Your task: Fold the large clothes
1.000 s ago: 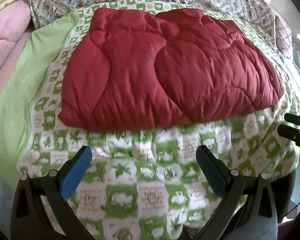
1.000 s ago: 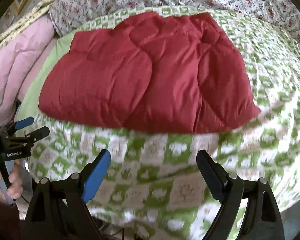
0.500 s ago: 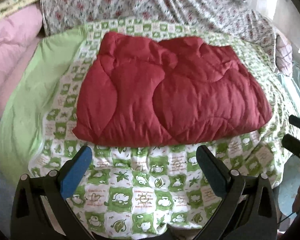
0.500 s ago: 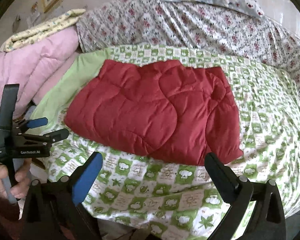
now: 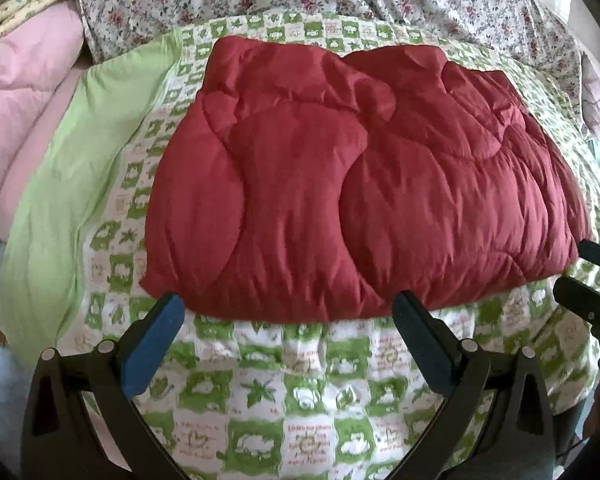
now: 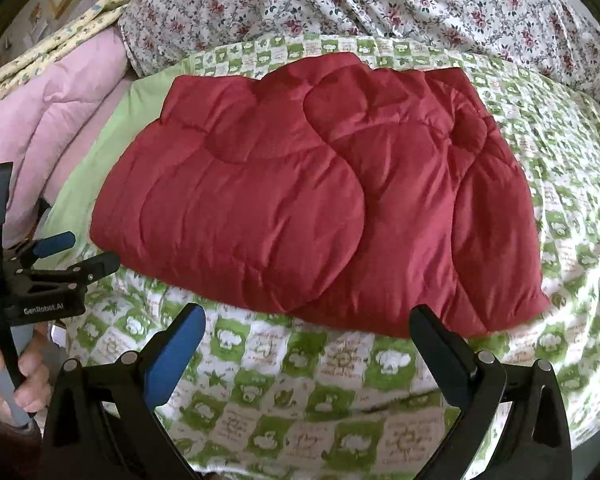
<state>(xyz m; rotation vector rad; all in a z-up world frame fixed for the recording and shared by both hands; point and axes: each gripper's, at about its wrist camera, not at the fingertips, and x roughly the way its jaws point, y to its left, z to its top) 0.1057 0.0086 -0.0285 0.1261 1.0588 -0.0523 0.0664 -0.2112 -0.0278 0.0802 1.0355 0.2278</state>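
Observation:
A dark red quilted garment point(image 5: 360, 176) point(image 6: 312, 196) lies folded into a wide flat rectangle on a green-and-white checked blanket point(image 5: 300, 400) point(image 6: 320, 384). My left gripper point(image 5: 288, 308) stands open just short of the garment's near edge, nothing between its fingers. My right gripper point(image 6: 308, 316) is open too, its fingertips level with the near edge toward the right corner, holding nothing. The left gripper point(image 6: 78, 252) also shows at the left of the right wrist view, held by a hand point(image 6: 4, 376). The right gripper's tips point(image 5: 592, 276) poke in at the right edge of the left wrist view.
A floral sheet point(image 6: 360, 0) covers the bed behind the blanket. Pink bedding point(image 5: 24, 100) point(image 6: 64, 108) is piled at the left, with a light green blanket border point(image 5: 80, 168) beside it. The bed's front edge drops away below the grippers.
Both views first drew back from the garment, showing more of the bed, then came closer again. The right gripper's fingers stand a little wider than a second ago. The garment has not moved.

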